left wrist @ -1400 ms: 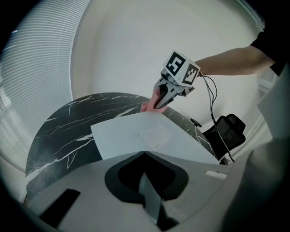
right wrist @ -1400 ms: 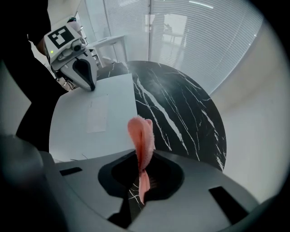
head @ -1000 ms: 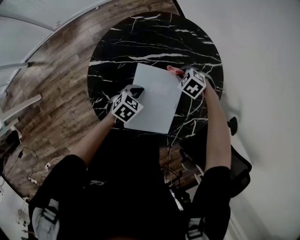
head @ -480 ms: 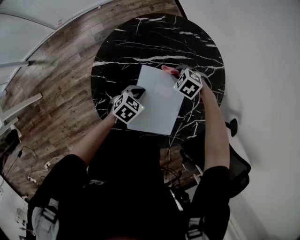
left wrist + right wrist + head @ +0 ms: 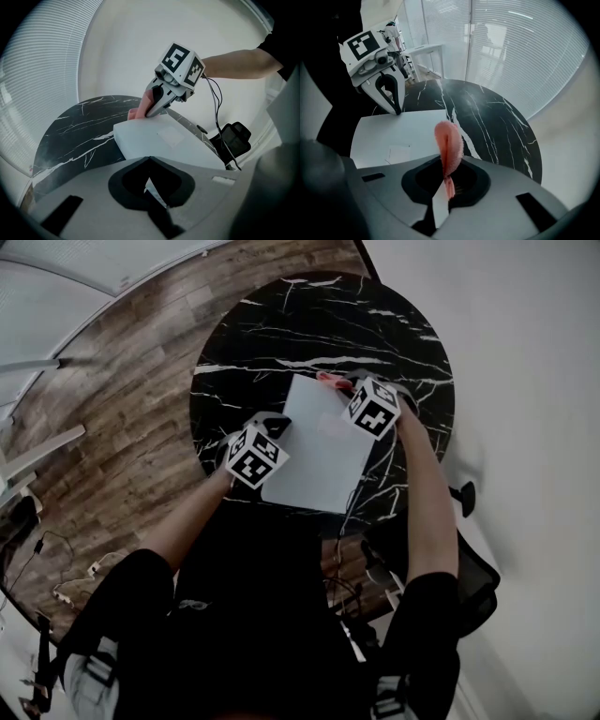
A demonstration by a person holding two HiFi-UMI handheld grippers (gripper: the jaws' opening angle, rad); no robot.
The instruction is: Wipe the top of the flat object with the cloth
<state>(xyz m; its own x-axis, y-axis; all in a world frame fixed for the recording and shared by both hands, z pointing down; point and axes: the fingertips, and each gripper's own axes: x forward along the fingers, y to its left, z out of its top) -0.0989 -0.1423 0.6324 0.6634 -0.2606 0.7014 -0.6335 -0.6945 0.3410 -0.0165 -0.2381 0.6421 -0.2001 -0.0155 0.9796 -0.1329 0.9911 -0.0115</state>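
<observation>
We've got our left gripper (image 5: 274, 421), pressed together, resting on the white flat panel (image 5: 319, 456) on the marbled worktop (image 5: 281, 324), likely to steady it, while our right gripper (image 5: 446, 186) pinches the pink cloth (image 5: 449, 140) at the panel's far edge.

My right claw (image 5: 347, 390) has slid the pink cloth (image 5: 330, 381) leftward along the far edge of the white flat panel (image 5: 317, 451), from near its upper right corner toward the middle of that edge. The black marble desk (image 5: 309, 324) now sits slightly further right in the frame.

Flat object (image 5: 319, 451) on round table (image 5: 309, 324), cloth (image 5: 330, 381) at its far edge
</observation>
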